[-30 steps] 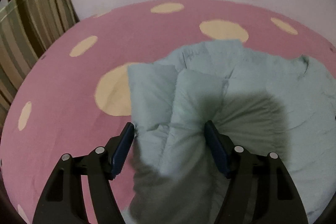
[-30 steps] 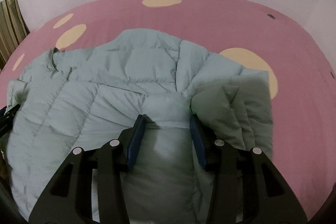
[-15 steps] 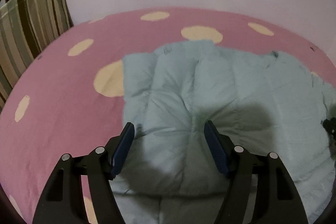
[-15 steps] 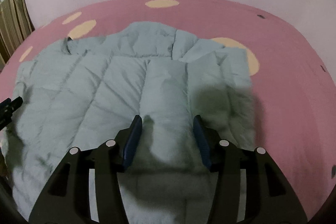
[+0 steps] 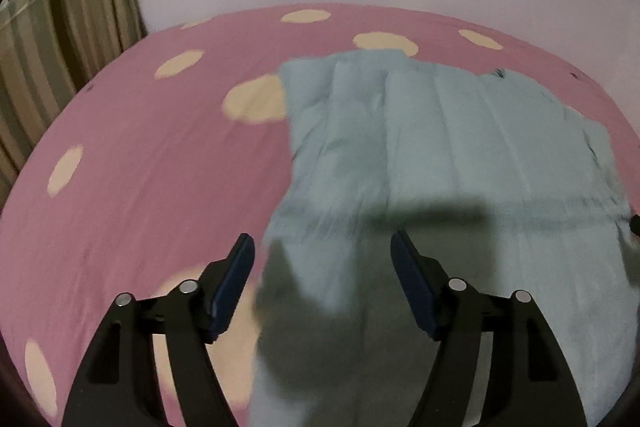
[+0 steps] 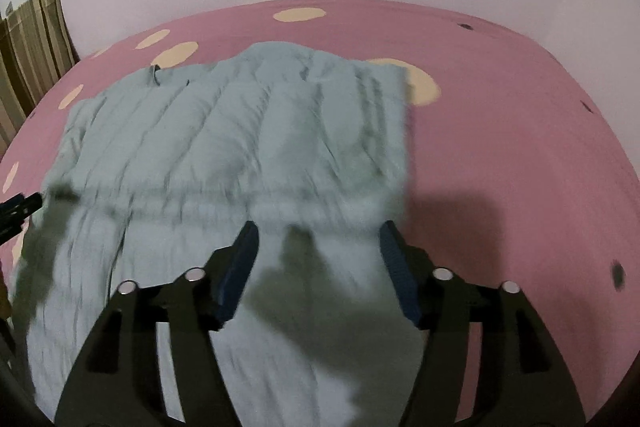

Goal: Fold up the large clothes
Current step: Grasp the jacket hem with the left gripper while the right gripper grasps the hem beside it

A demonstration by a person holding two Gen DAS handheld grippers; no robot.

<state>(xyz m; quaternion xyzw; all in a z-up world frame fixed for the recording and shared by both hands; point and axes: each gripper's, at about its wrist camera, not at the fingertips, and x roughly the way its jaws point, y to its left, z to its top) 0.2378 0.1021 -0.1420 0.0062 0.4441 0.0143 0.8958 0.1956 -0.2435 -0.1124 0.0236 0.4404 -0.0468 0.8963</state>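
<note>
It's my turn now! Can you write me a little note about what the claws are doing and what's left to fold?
Left claw: open, empty, above the jacket's left edge.
Right claw: open, empty, above its right side.
Jacket: pale blue, puffy, lying on the pink spotted bed, with one crosswise crease; its near part runs under both claws.
Done: one fold, by the look of that crease.
Left: probably more folds, since it is still wide.

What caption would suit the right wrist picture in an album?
Open right gripper poised above a pale blue quilted jacket lying on a pink spotted bedsheet.
</note>
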